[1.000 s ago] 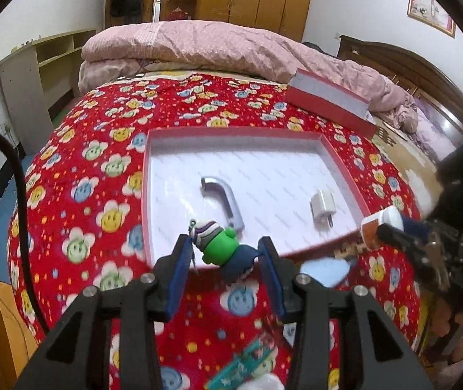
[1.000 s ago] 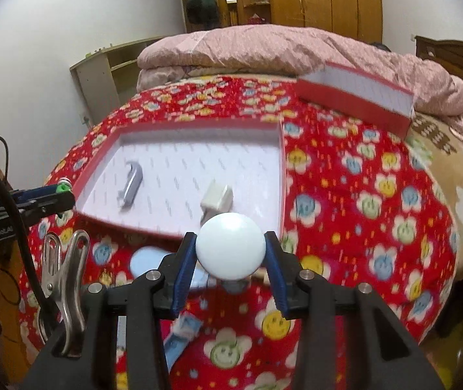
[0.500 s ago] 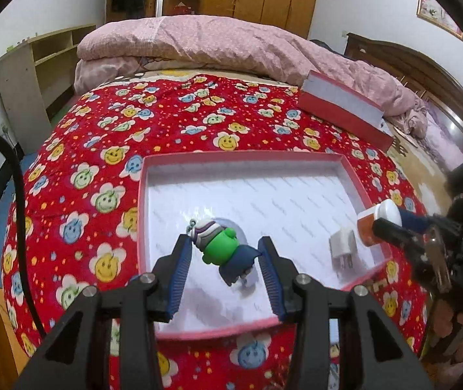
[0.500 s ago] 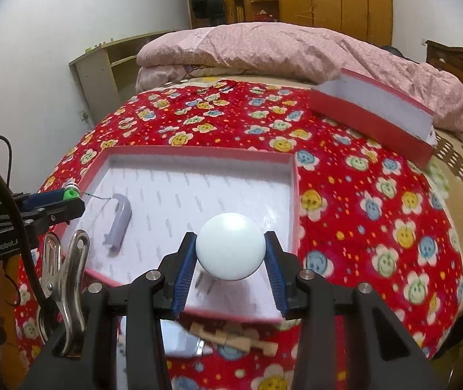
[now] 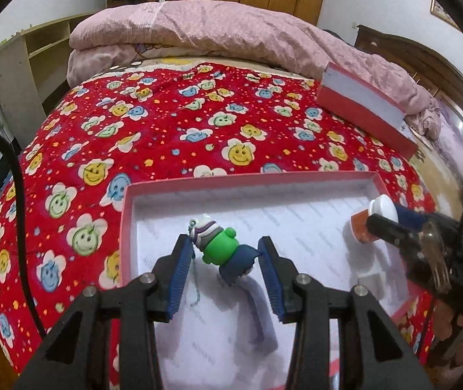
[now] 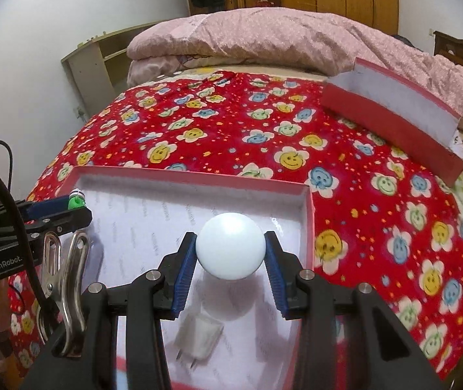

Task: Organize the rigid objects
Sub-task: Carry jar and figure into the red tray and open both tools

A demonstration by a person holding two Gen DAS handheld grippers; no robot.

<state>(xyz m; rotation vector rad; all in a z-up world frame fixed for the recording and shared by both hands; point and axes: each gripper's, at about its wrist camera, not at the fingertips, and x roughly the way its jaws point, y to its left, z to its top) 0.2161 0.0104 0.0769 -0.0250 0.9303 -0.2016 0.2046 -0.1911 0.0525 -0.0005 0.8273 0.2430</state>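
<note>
Tray [image 5: 127, 227]: one charger [image 6: 199, 334], one handle [image 5: 260, 318]; one figurine [image 5: 223, 250], one bottle [image 6: 229, 250] gripped.

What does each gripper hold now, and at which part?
The left gripper holds a small figurine across its ends, head and feet. The right gripper holds a white-capped bottle by the cap's sides.

A bed's red smiley-flower blanket [image 5: 173, 123] carries an open red box [image 5: 127, 227] at 6 o'clock, its lid [image 5: 361, 104] at 2 o'clock, a pink quilt [image 5: 218, 29] at 12.
</note>
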